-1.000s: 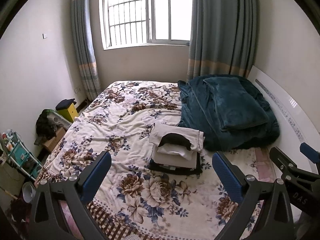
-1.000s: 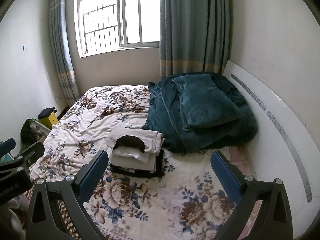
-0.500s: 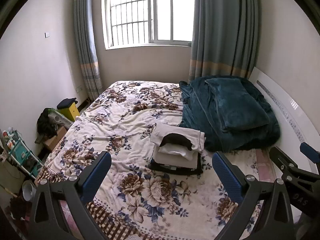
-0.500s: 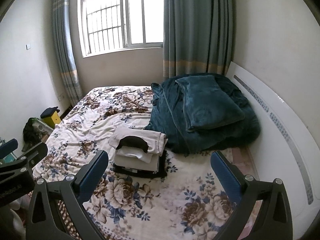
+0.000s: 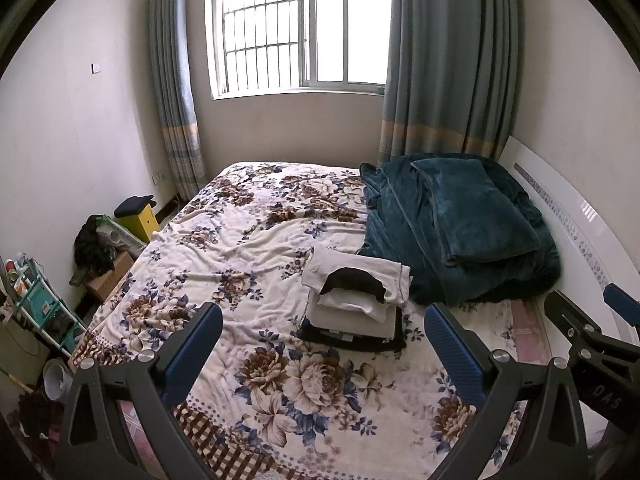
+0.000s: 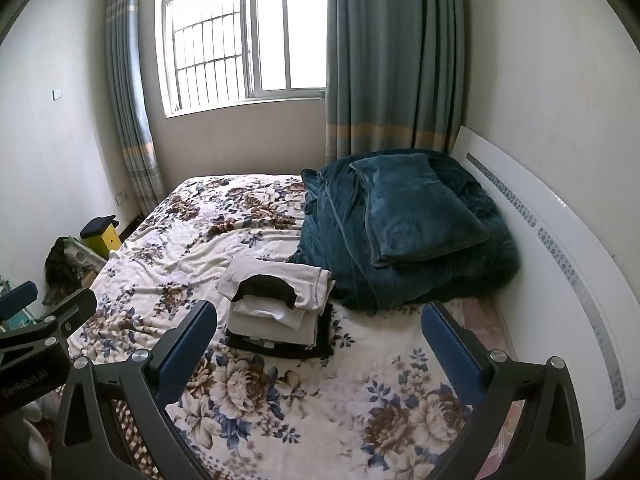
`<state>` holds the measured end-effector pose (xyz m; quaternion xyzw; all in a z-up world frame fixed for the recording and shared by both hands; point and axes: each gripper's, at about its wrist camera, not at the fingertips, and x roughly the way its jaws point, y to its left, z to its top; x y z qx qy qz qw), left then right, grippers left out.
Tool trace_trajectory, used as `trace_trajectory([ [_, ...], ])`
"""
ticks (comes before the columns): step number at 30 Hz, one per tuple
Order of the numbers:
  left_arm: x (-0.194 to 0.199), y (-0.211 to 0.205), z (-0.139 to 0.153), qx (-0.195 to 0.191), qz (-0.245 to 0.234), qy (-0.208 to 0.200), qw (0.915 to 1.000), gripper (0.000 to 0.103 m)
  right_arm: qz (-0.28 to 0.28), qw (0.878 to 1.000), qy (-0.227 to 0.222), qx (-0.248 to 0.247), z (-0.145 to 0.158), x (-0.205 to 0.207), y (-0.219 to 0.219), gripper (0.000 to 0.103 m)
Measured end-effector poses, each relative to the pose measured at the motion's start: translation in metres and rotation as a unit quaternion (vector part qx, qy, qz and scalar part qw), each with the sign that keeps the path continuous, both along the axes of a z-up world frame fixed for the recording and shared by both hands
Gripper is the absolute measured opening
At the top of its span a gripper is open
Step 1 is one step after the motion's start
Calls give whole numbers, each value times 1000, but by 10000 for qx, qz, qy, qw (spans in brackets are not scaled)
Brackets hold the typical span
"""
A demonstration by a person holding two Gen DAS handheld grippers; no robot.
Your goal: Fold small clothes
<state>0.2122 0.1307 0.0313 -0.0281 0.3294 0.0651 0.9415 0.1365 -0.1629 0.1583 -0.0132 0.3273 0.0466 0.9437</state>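
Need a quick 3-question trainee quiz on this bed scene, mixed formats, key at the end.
1. True or false: the left gripper is clamped on the stack of folded clothes.
2. Multiple choice: what lies directly beside the stack, toward the headboard? A) a teal blanket B) a laundry basket C) a wooden chair
3. Fill in: the bottom garment in the stack is ____ in colour.

Key:
1. False. Both the left gripper and the right gripper are open, held above the floral bedspread, with nothing between the fingers.
2. A, the teal blanket, with a matching pillow on top.
3. Black.
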Motion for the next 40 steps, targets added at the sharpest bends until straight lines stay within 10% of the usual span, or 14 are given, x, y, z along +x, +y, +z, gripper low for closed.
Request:
trace_trajectory([
  [40, -9, -3, 2, 62, 252, -137, 9996, 103, 5, 10000, -49, 25, 4, 5, 0, 103],
])
